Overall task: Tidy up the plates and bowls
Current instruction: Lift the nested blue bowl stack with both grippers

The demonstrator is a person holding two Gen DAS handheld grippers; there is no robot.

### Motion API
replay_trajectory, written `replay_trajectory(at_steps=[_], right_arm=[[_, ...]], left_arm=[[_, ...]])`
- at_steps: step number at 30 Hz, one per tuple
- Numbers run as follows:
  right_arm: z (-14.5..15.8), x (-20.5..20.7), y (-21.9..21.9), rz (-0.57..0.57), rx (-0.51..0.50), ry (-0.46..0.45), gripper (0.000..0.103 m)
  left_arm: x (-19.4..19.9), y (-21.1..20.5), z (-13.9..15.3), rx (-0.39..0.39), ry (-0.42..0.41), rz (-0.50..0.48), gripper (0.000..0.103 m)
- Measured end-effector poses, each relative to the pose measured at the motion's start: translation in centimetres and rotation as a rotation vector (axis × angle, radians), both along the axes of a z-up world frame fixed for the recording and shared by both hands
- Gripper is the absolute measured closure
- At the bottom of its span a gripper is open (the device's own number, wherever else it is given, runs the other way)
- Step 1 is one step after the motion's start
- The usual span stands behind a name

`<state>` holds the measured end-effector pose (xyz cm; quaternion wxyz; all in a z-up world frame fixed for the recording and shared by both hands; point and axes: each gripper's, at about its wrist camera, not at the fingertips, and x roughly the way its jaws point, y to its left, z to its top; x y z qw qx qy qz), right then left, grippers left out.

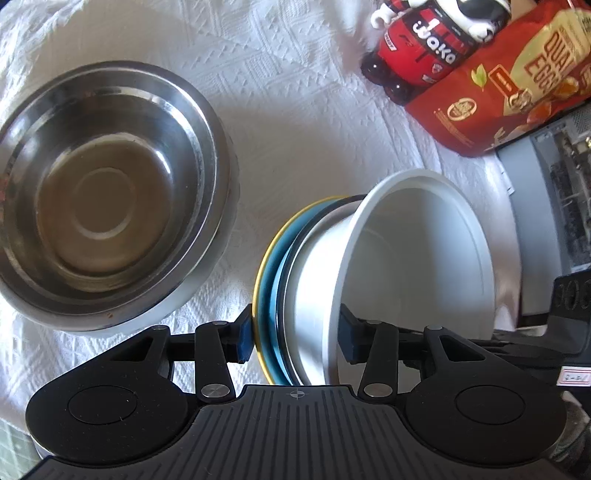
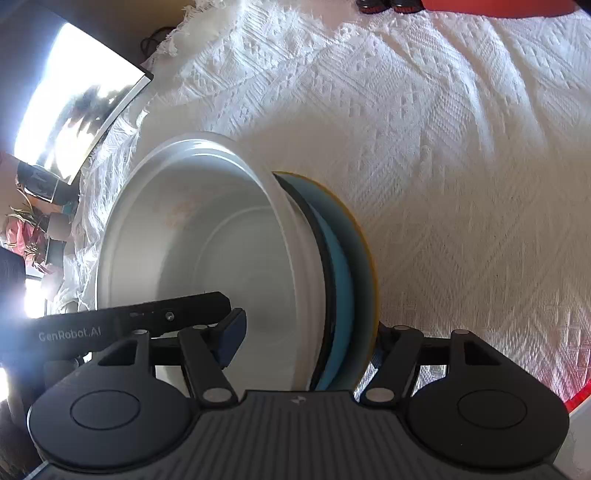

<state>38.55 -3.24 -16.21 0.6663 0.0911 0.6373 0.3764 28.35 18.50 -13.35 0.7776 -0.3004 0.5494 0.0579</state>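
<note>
Between both sets of tongs stood a stiff, slick, breakable stack, white bowl [image 1: 417,258] on blue yellow-rimmed plates [image 1: 267,280]: left gripper [image 1: 295,339] spanned it at 6 o'clock, left pad touching the plate rim; right gripper [image 2: 306,343] straddled it wide, clamping unclear.

I've got a white woven cloth [image 1: 303,122] under everything here, patterned with raised diamonds and zigzags, and its fringed edge [image 2: 173,29] shows far off in my right view. Taking the steel bowl [image 1: 110,199] as my mark: it sits straight on the cloth, open side up, looking like two nested together. Well off to its far right lies a red snack bag [image 1: 491,99], flat on the cloth. Just on the bowl's side of that bag lies a dark bottle with a red label [image 1: 417,62], touching the bag. Between the bowl and the bag the cloth lies bare and sunlit.
</note>
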Motion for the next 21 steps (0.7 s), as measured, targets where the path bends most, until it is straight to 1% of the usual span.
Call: replay_trajectory(at_steps=[1,3,10,14,17,21], right_arm=[[0.0,-0.1,0.0,-0.003,-0.001,-0.005,0.037],[-0.1,-0.2,-0.3,-0.014,0.005,-0.004,0.037],[-0.3,-0.5,-1.1,-0.117,0.028,0.034,0.036],[0.2,-1.6,-0.6,-0.199,-0.001,0.021,0.034],[0.2,-2.7,0.0,-0.230,-0.013,0.029,0.031],[0.0,-3.5,0.0,-0.269,0.000,0.044,0.031]], left_arm=[[0.1,-0.1,0.0,0.007,0.004,0.000,0.057],[0.1,0.1,-0.1,-0.005,0.006,-0.005,0.057],[-0.4,1.4,-0.5,-0.093,-0.015,-0.047,0.058],[-0.2,1.6,-0.3,-0.086,-0.021,-0.100,0.058],[-0.3,2.2,0.0,-0.070,-0.022,-0.116,0.058],[-0.4,2.1,0.2,-0.046,-0.024,-0.145,0.058]])
